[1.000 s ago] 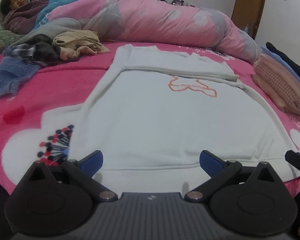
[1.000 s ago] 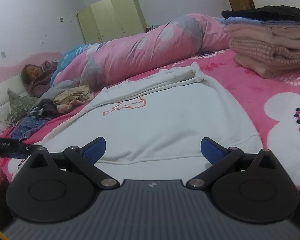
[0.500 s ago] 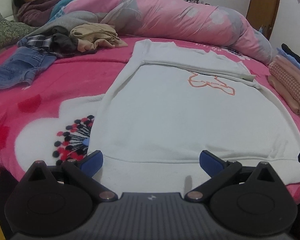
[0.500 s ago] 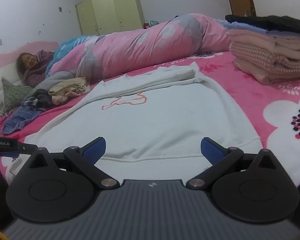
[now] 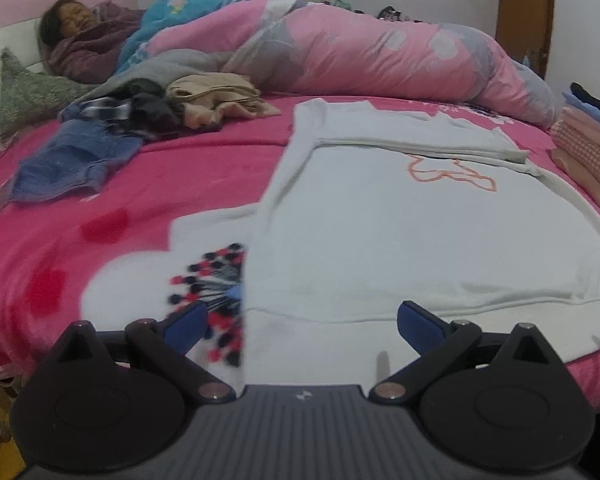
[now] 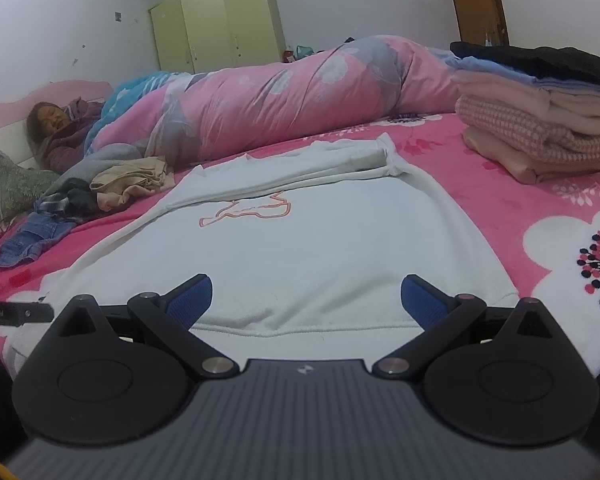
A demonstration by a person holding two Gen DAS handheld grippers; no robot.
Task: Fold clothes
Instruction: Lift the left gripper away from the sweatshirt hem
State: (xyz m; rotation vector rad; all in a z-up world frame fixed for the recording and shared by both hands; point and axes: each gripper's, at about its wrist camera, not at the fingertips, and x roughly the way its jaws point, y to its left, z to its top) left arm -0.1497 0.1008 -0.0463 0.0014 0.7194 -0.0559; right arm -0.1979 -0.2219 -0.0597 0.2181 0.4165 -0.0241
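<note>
Pink fleece with big white flowers covers the bed [image 5: 148, 184] you are working on, and the white sweatshirt with an orange outline print [image 5: 400, 248] lies flat on it, hem toward you and sleeves already folded across the chest at the far end. Behind it a rolled pink patterned quilt [image 5: 360, 52] stretches across the bed with a person in dark clothes [image 5: 84, 44] resting at its head end, and a stack of folded pink, blue and black clothes [image 6: 540, 120] sits well off to your right. A loose heap of beige, plaid and denim garments [image 5: 140, 120] waits on your left. Over the last second your left gripper [image 5: 300, 324] has swung leftward, so the sweatshirt's left edge now falls between its jaws instead of outside them; those jaws stand wide apart and hold nothing. Your right gripper [image 6: 306, 300] has barely moved, apart from easing a little closer to the hem near the right corner, jaws equally wide and empty. That puts you at both hem corners, which looks like the setup for lifting the hem and carrying it up toward the collar. Before you close, bring each pair of blue pads [image 6: 190, 298] down onto the ribbed band, since neither appears to touch the cloth yet.
</note>
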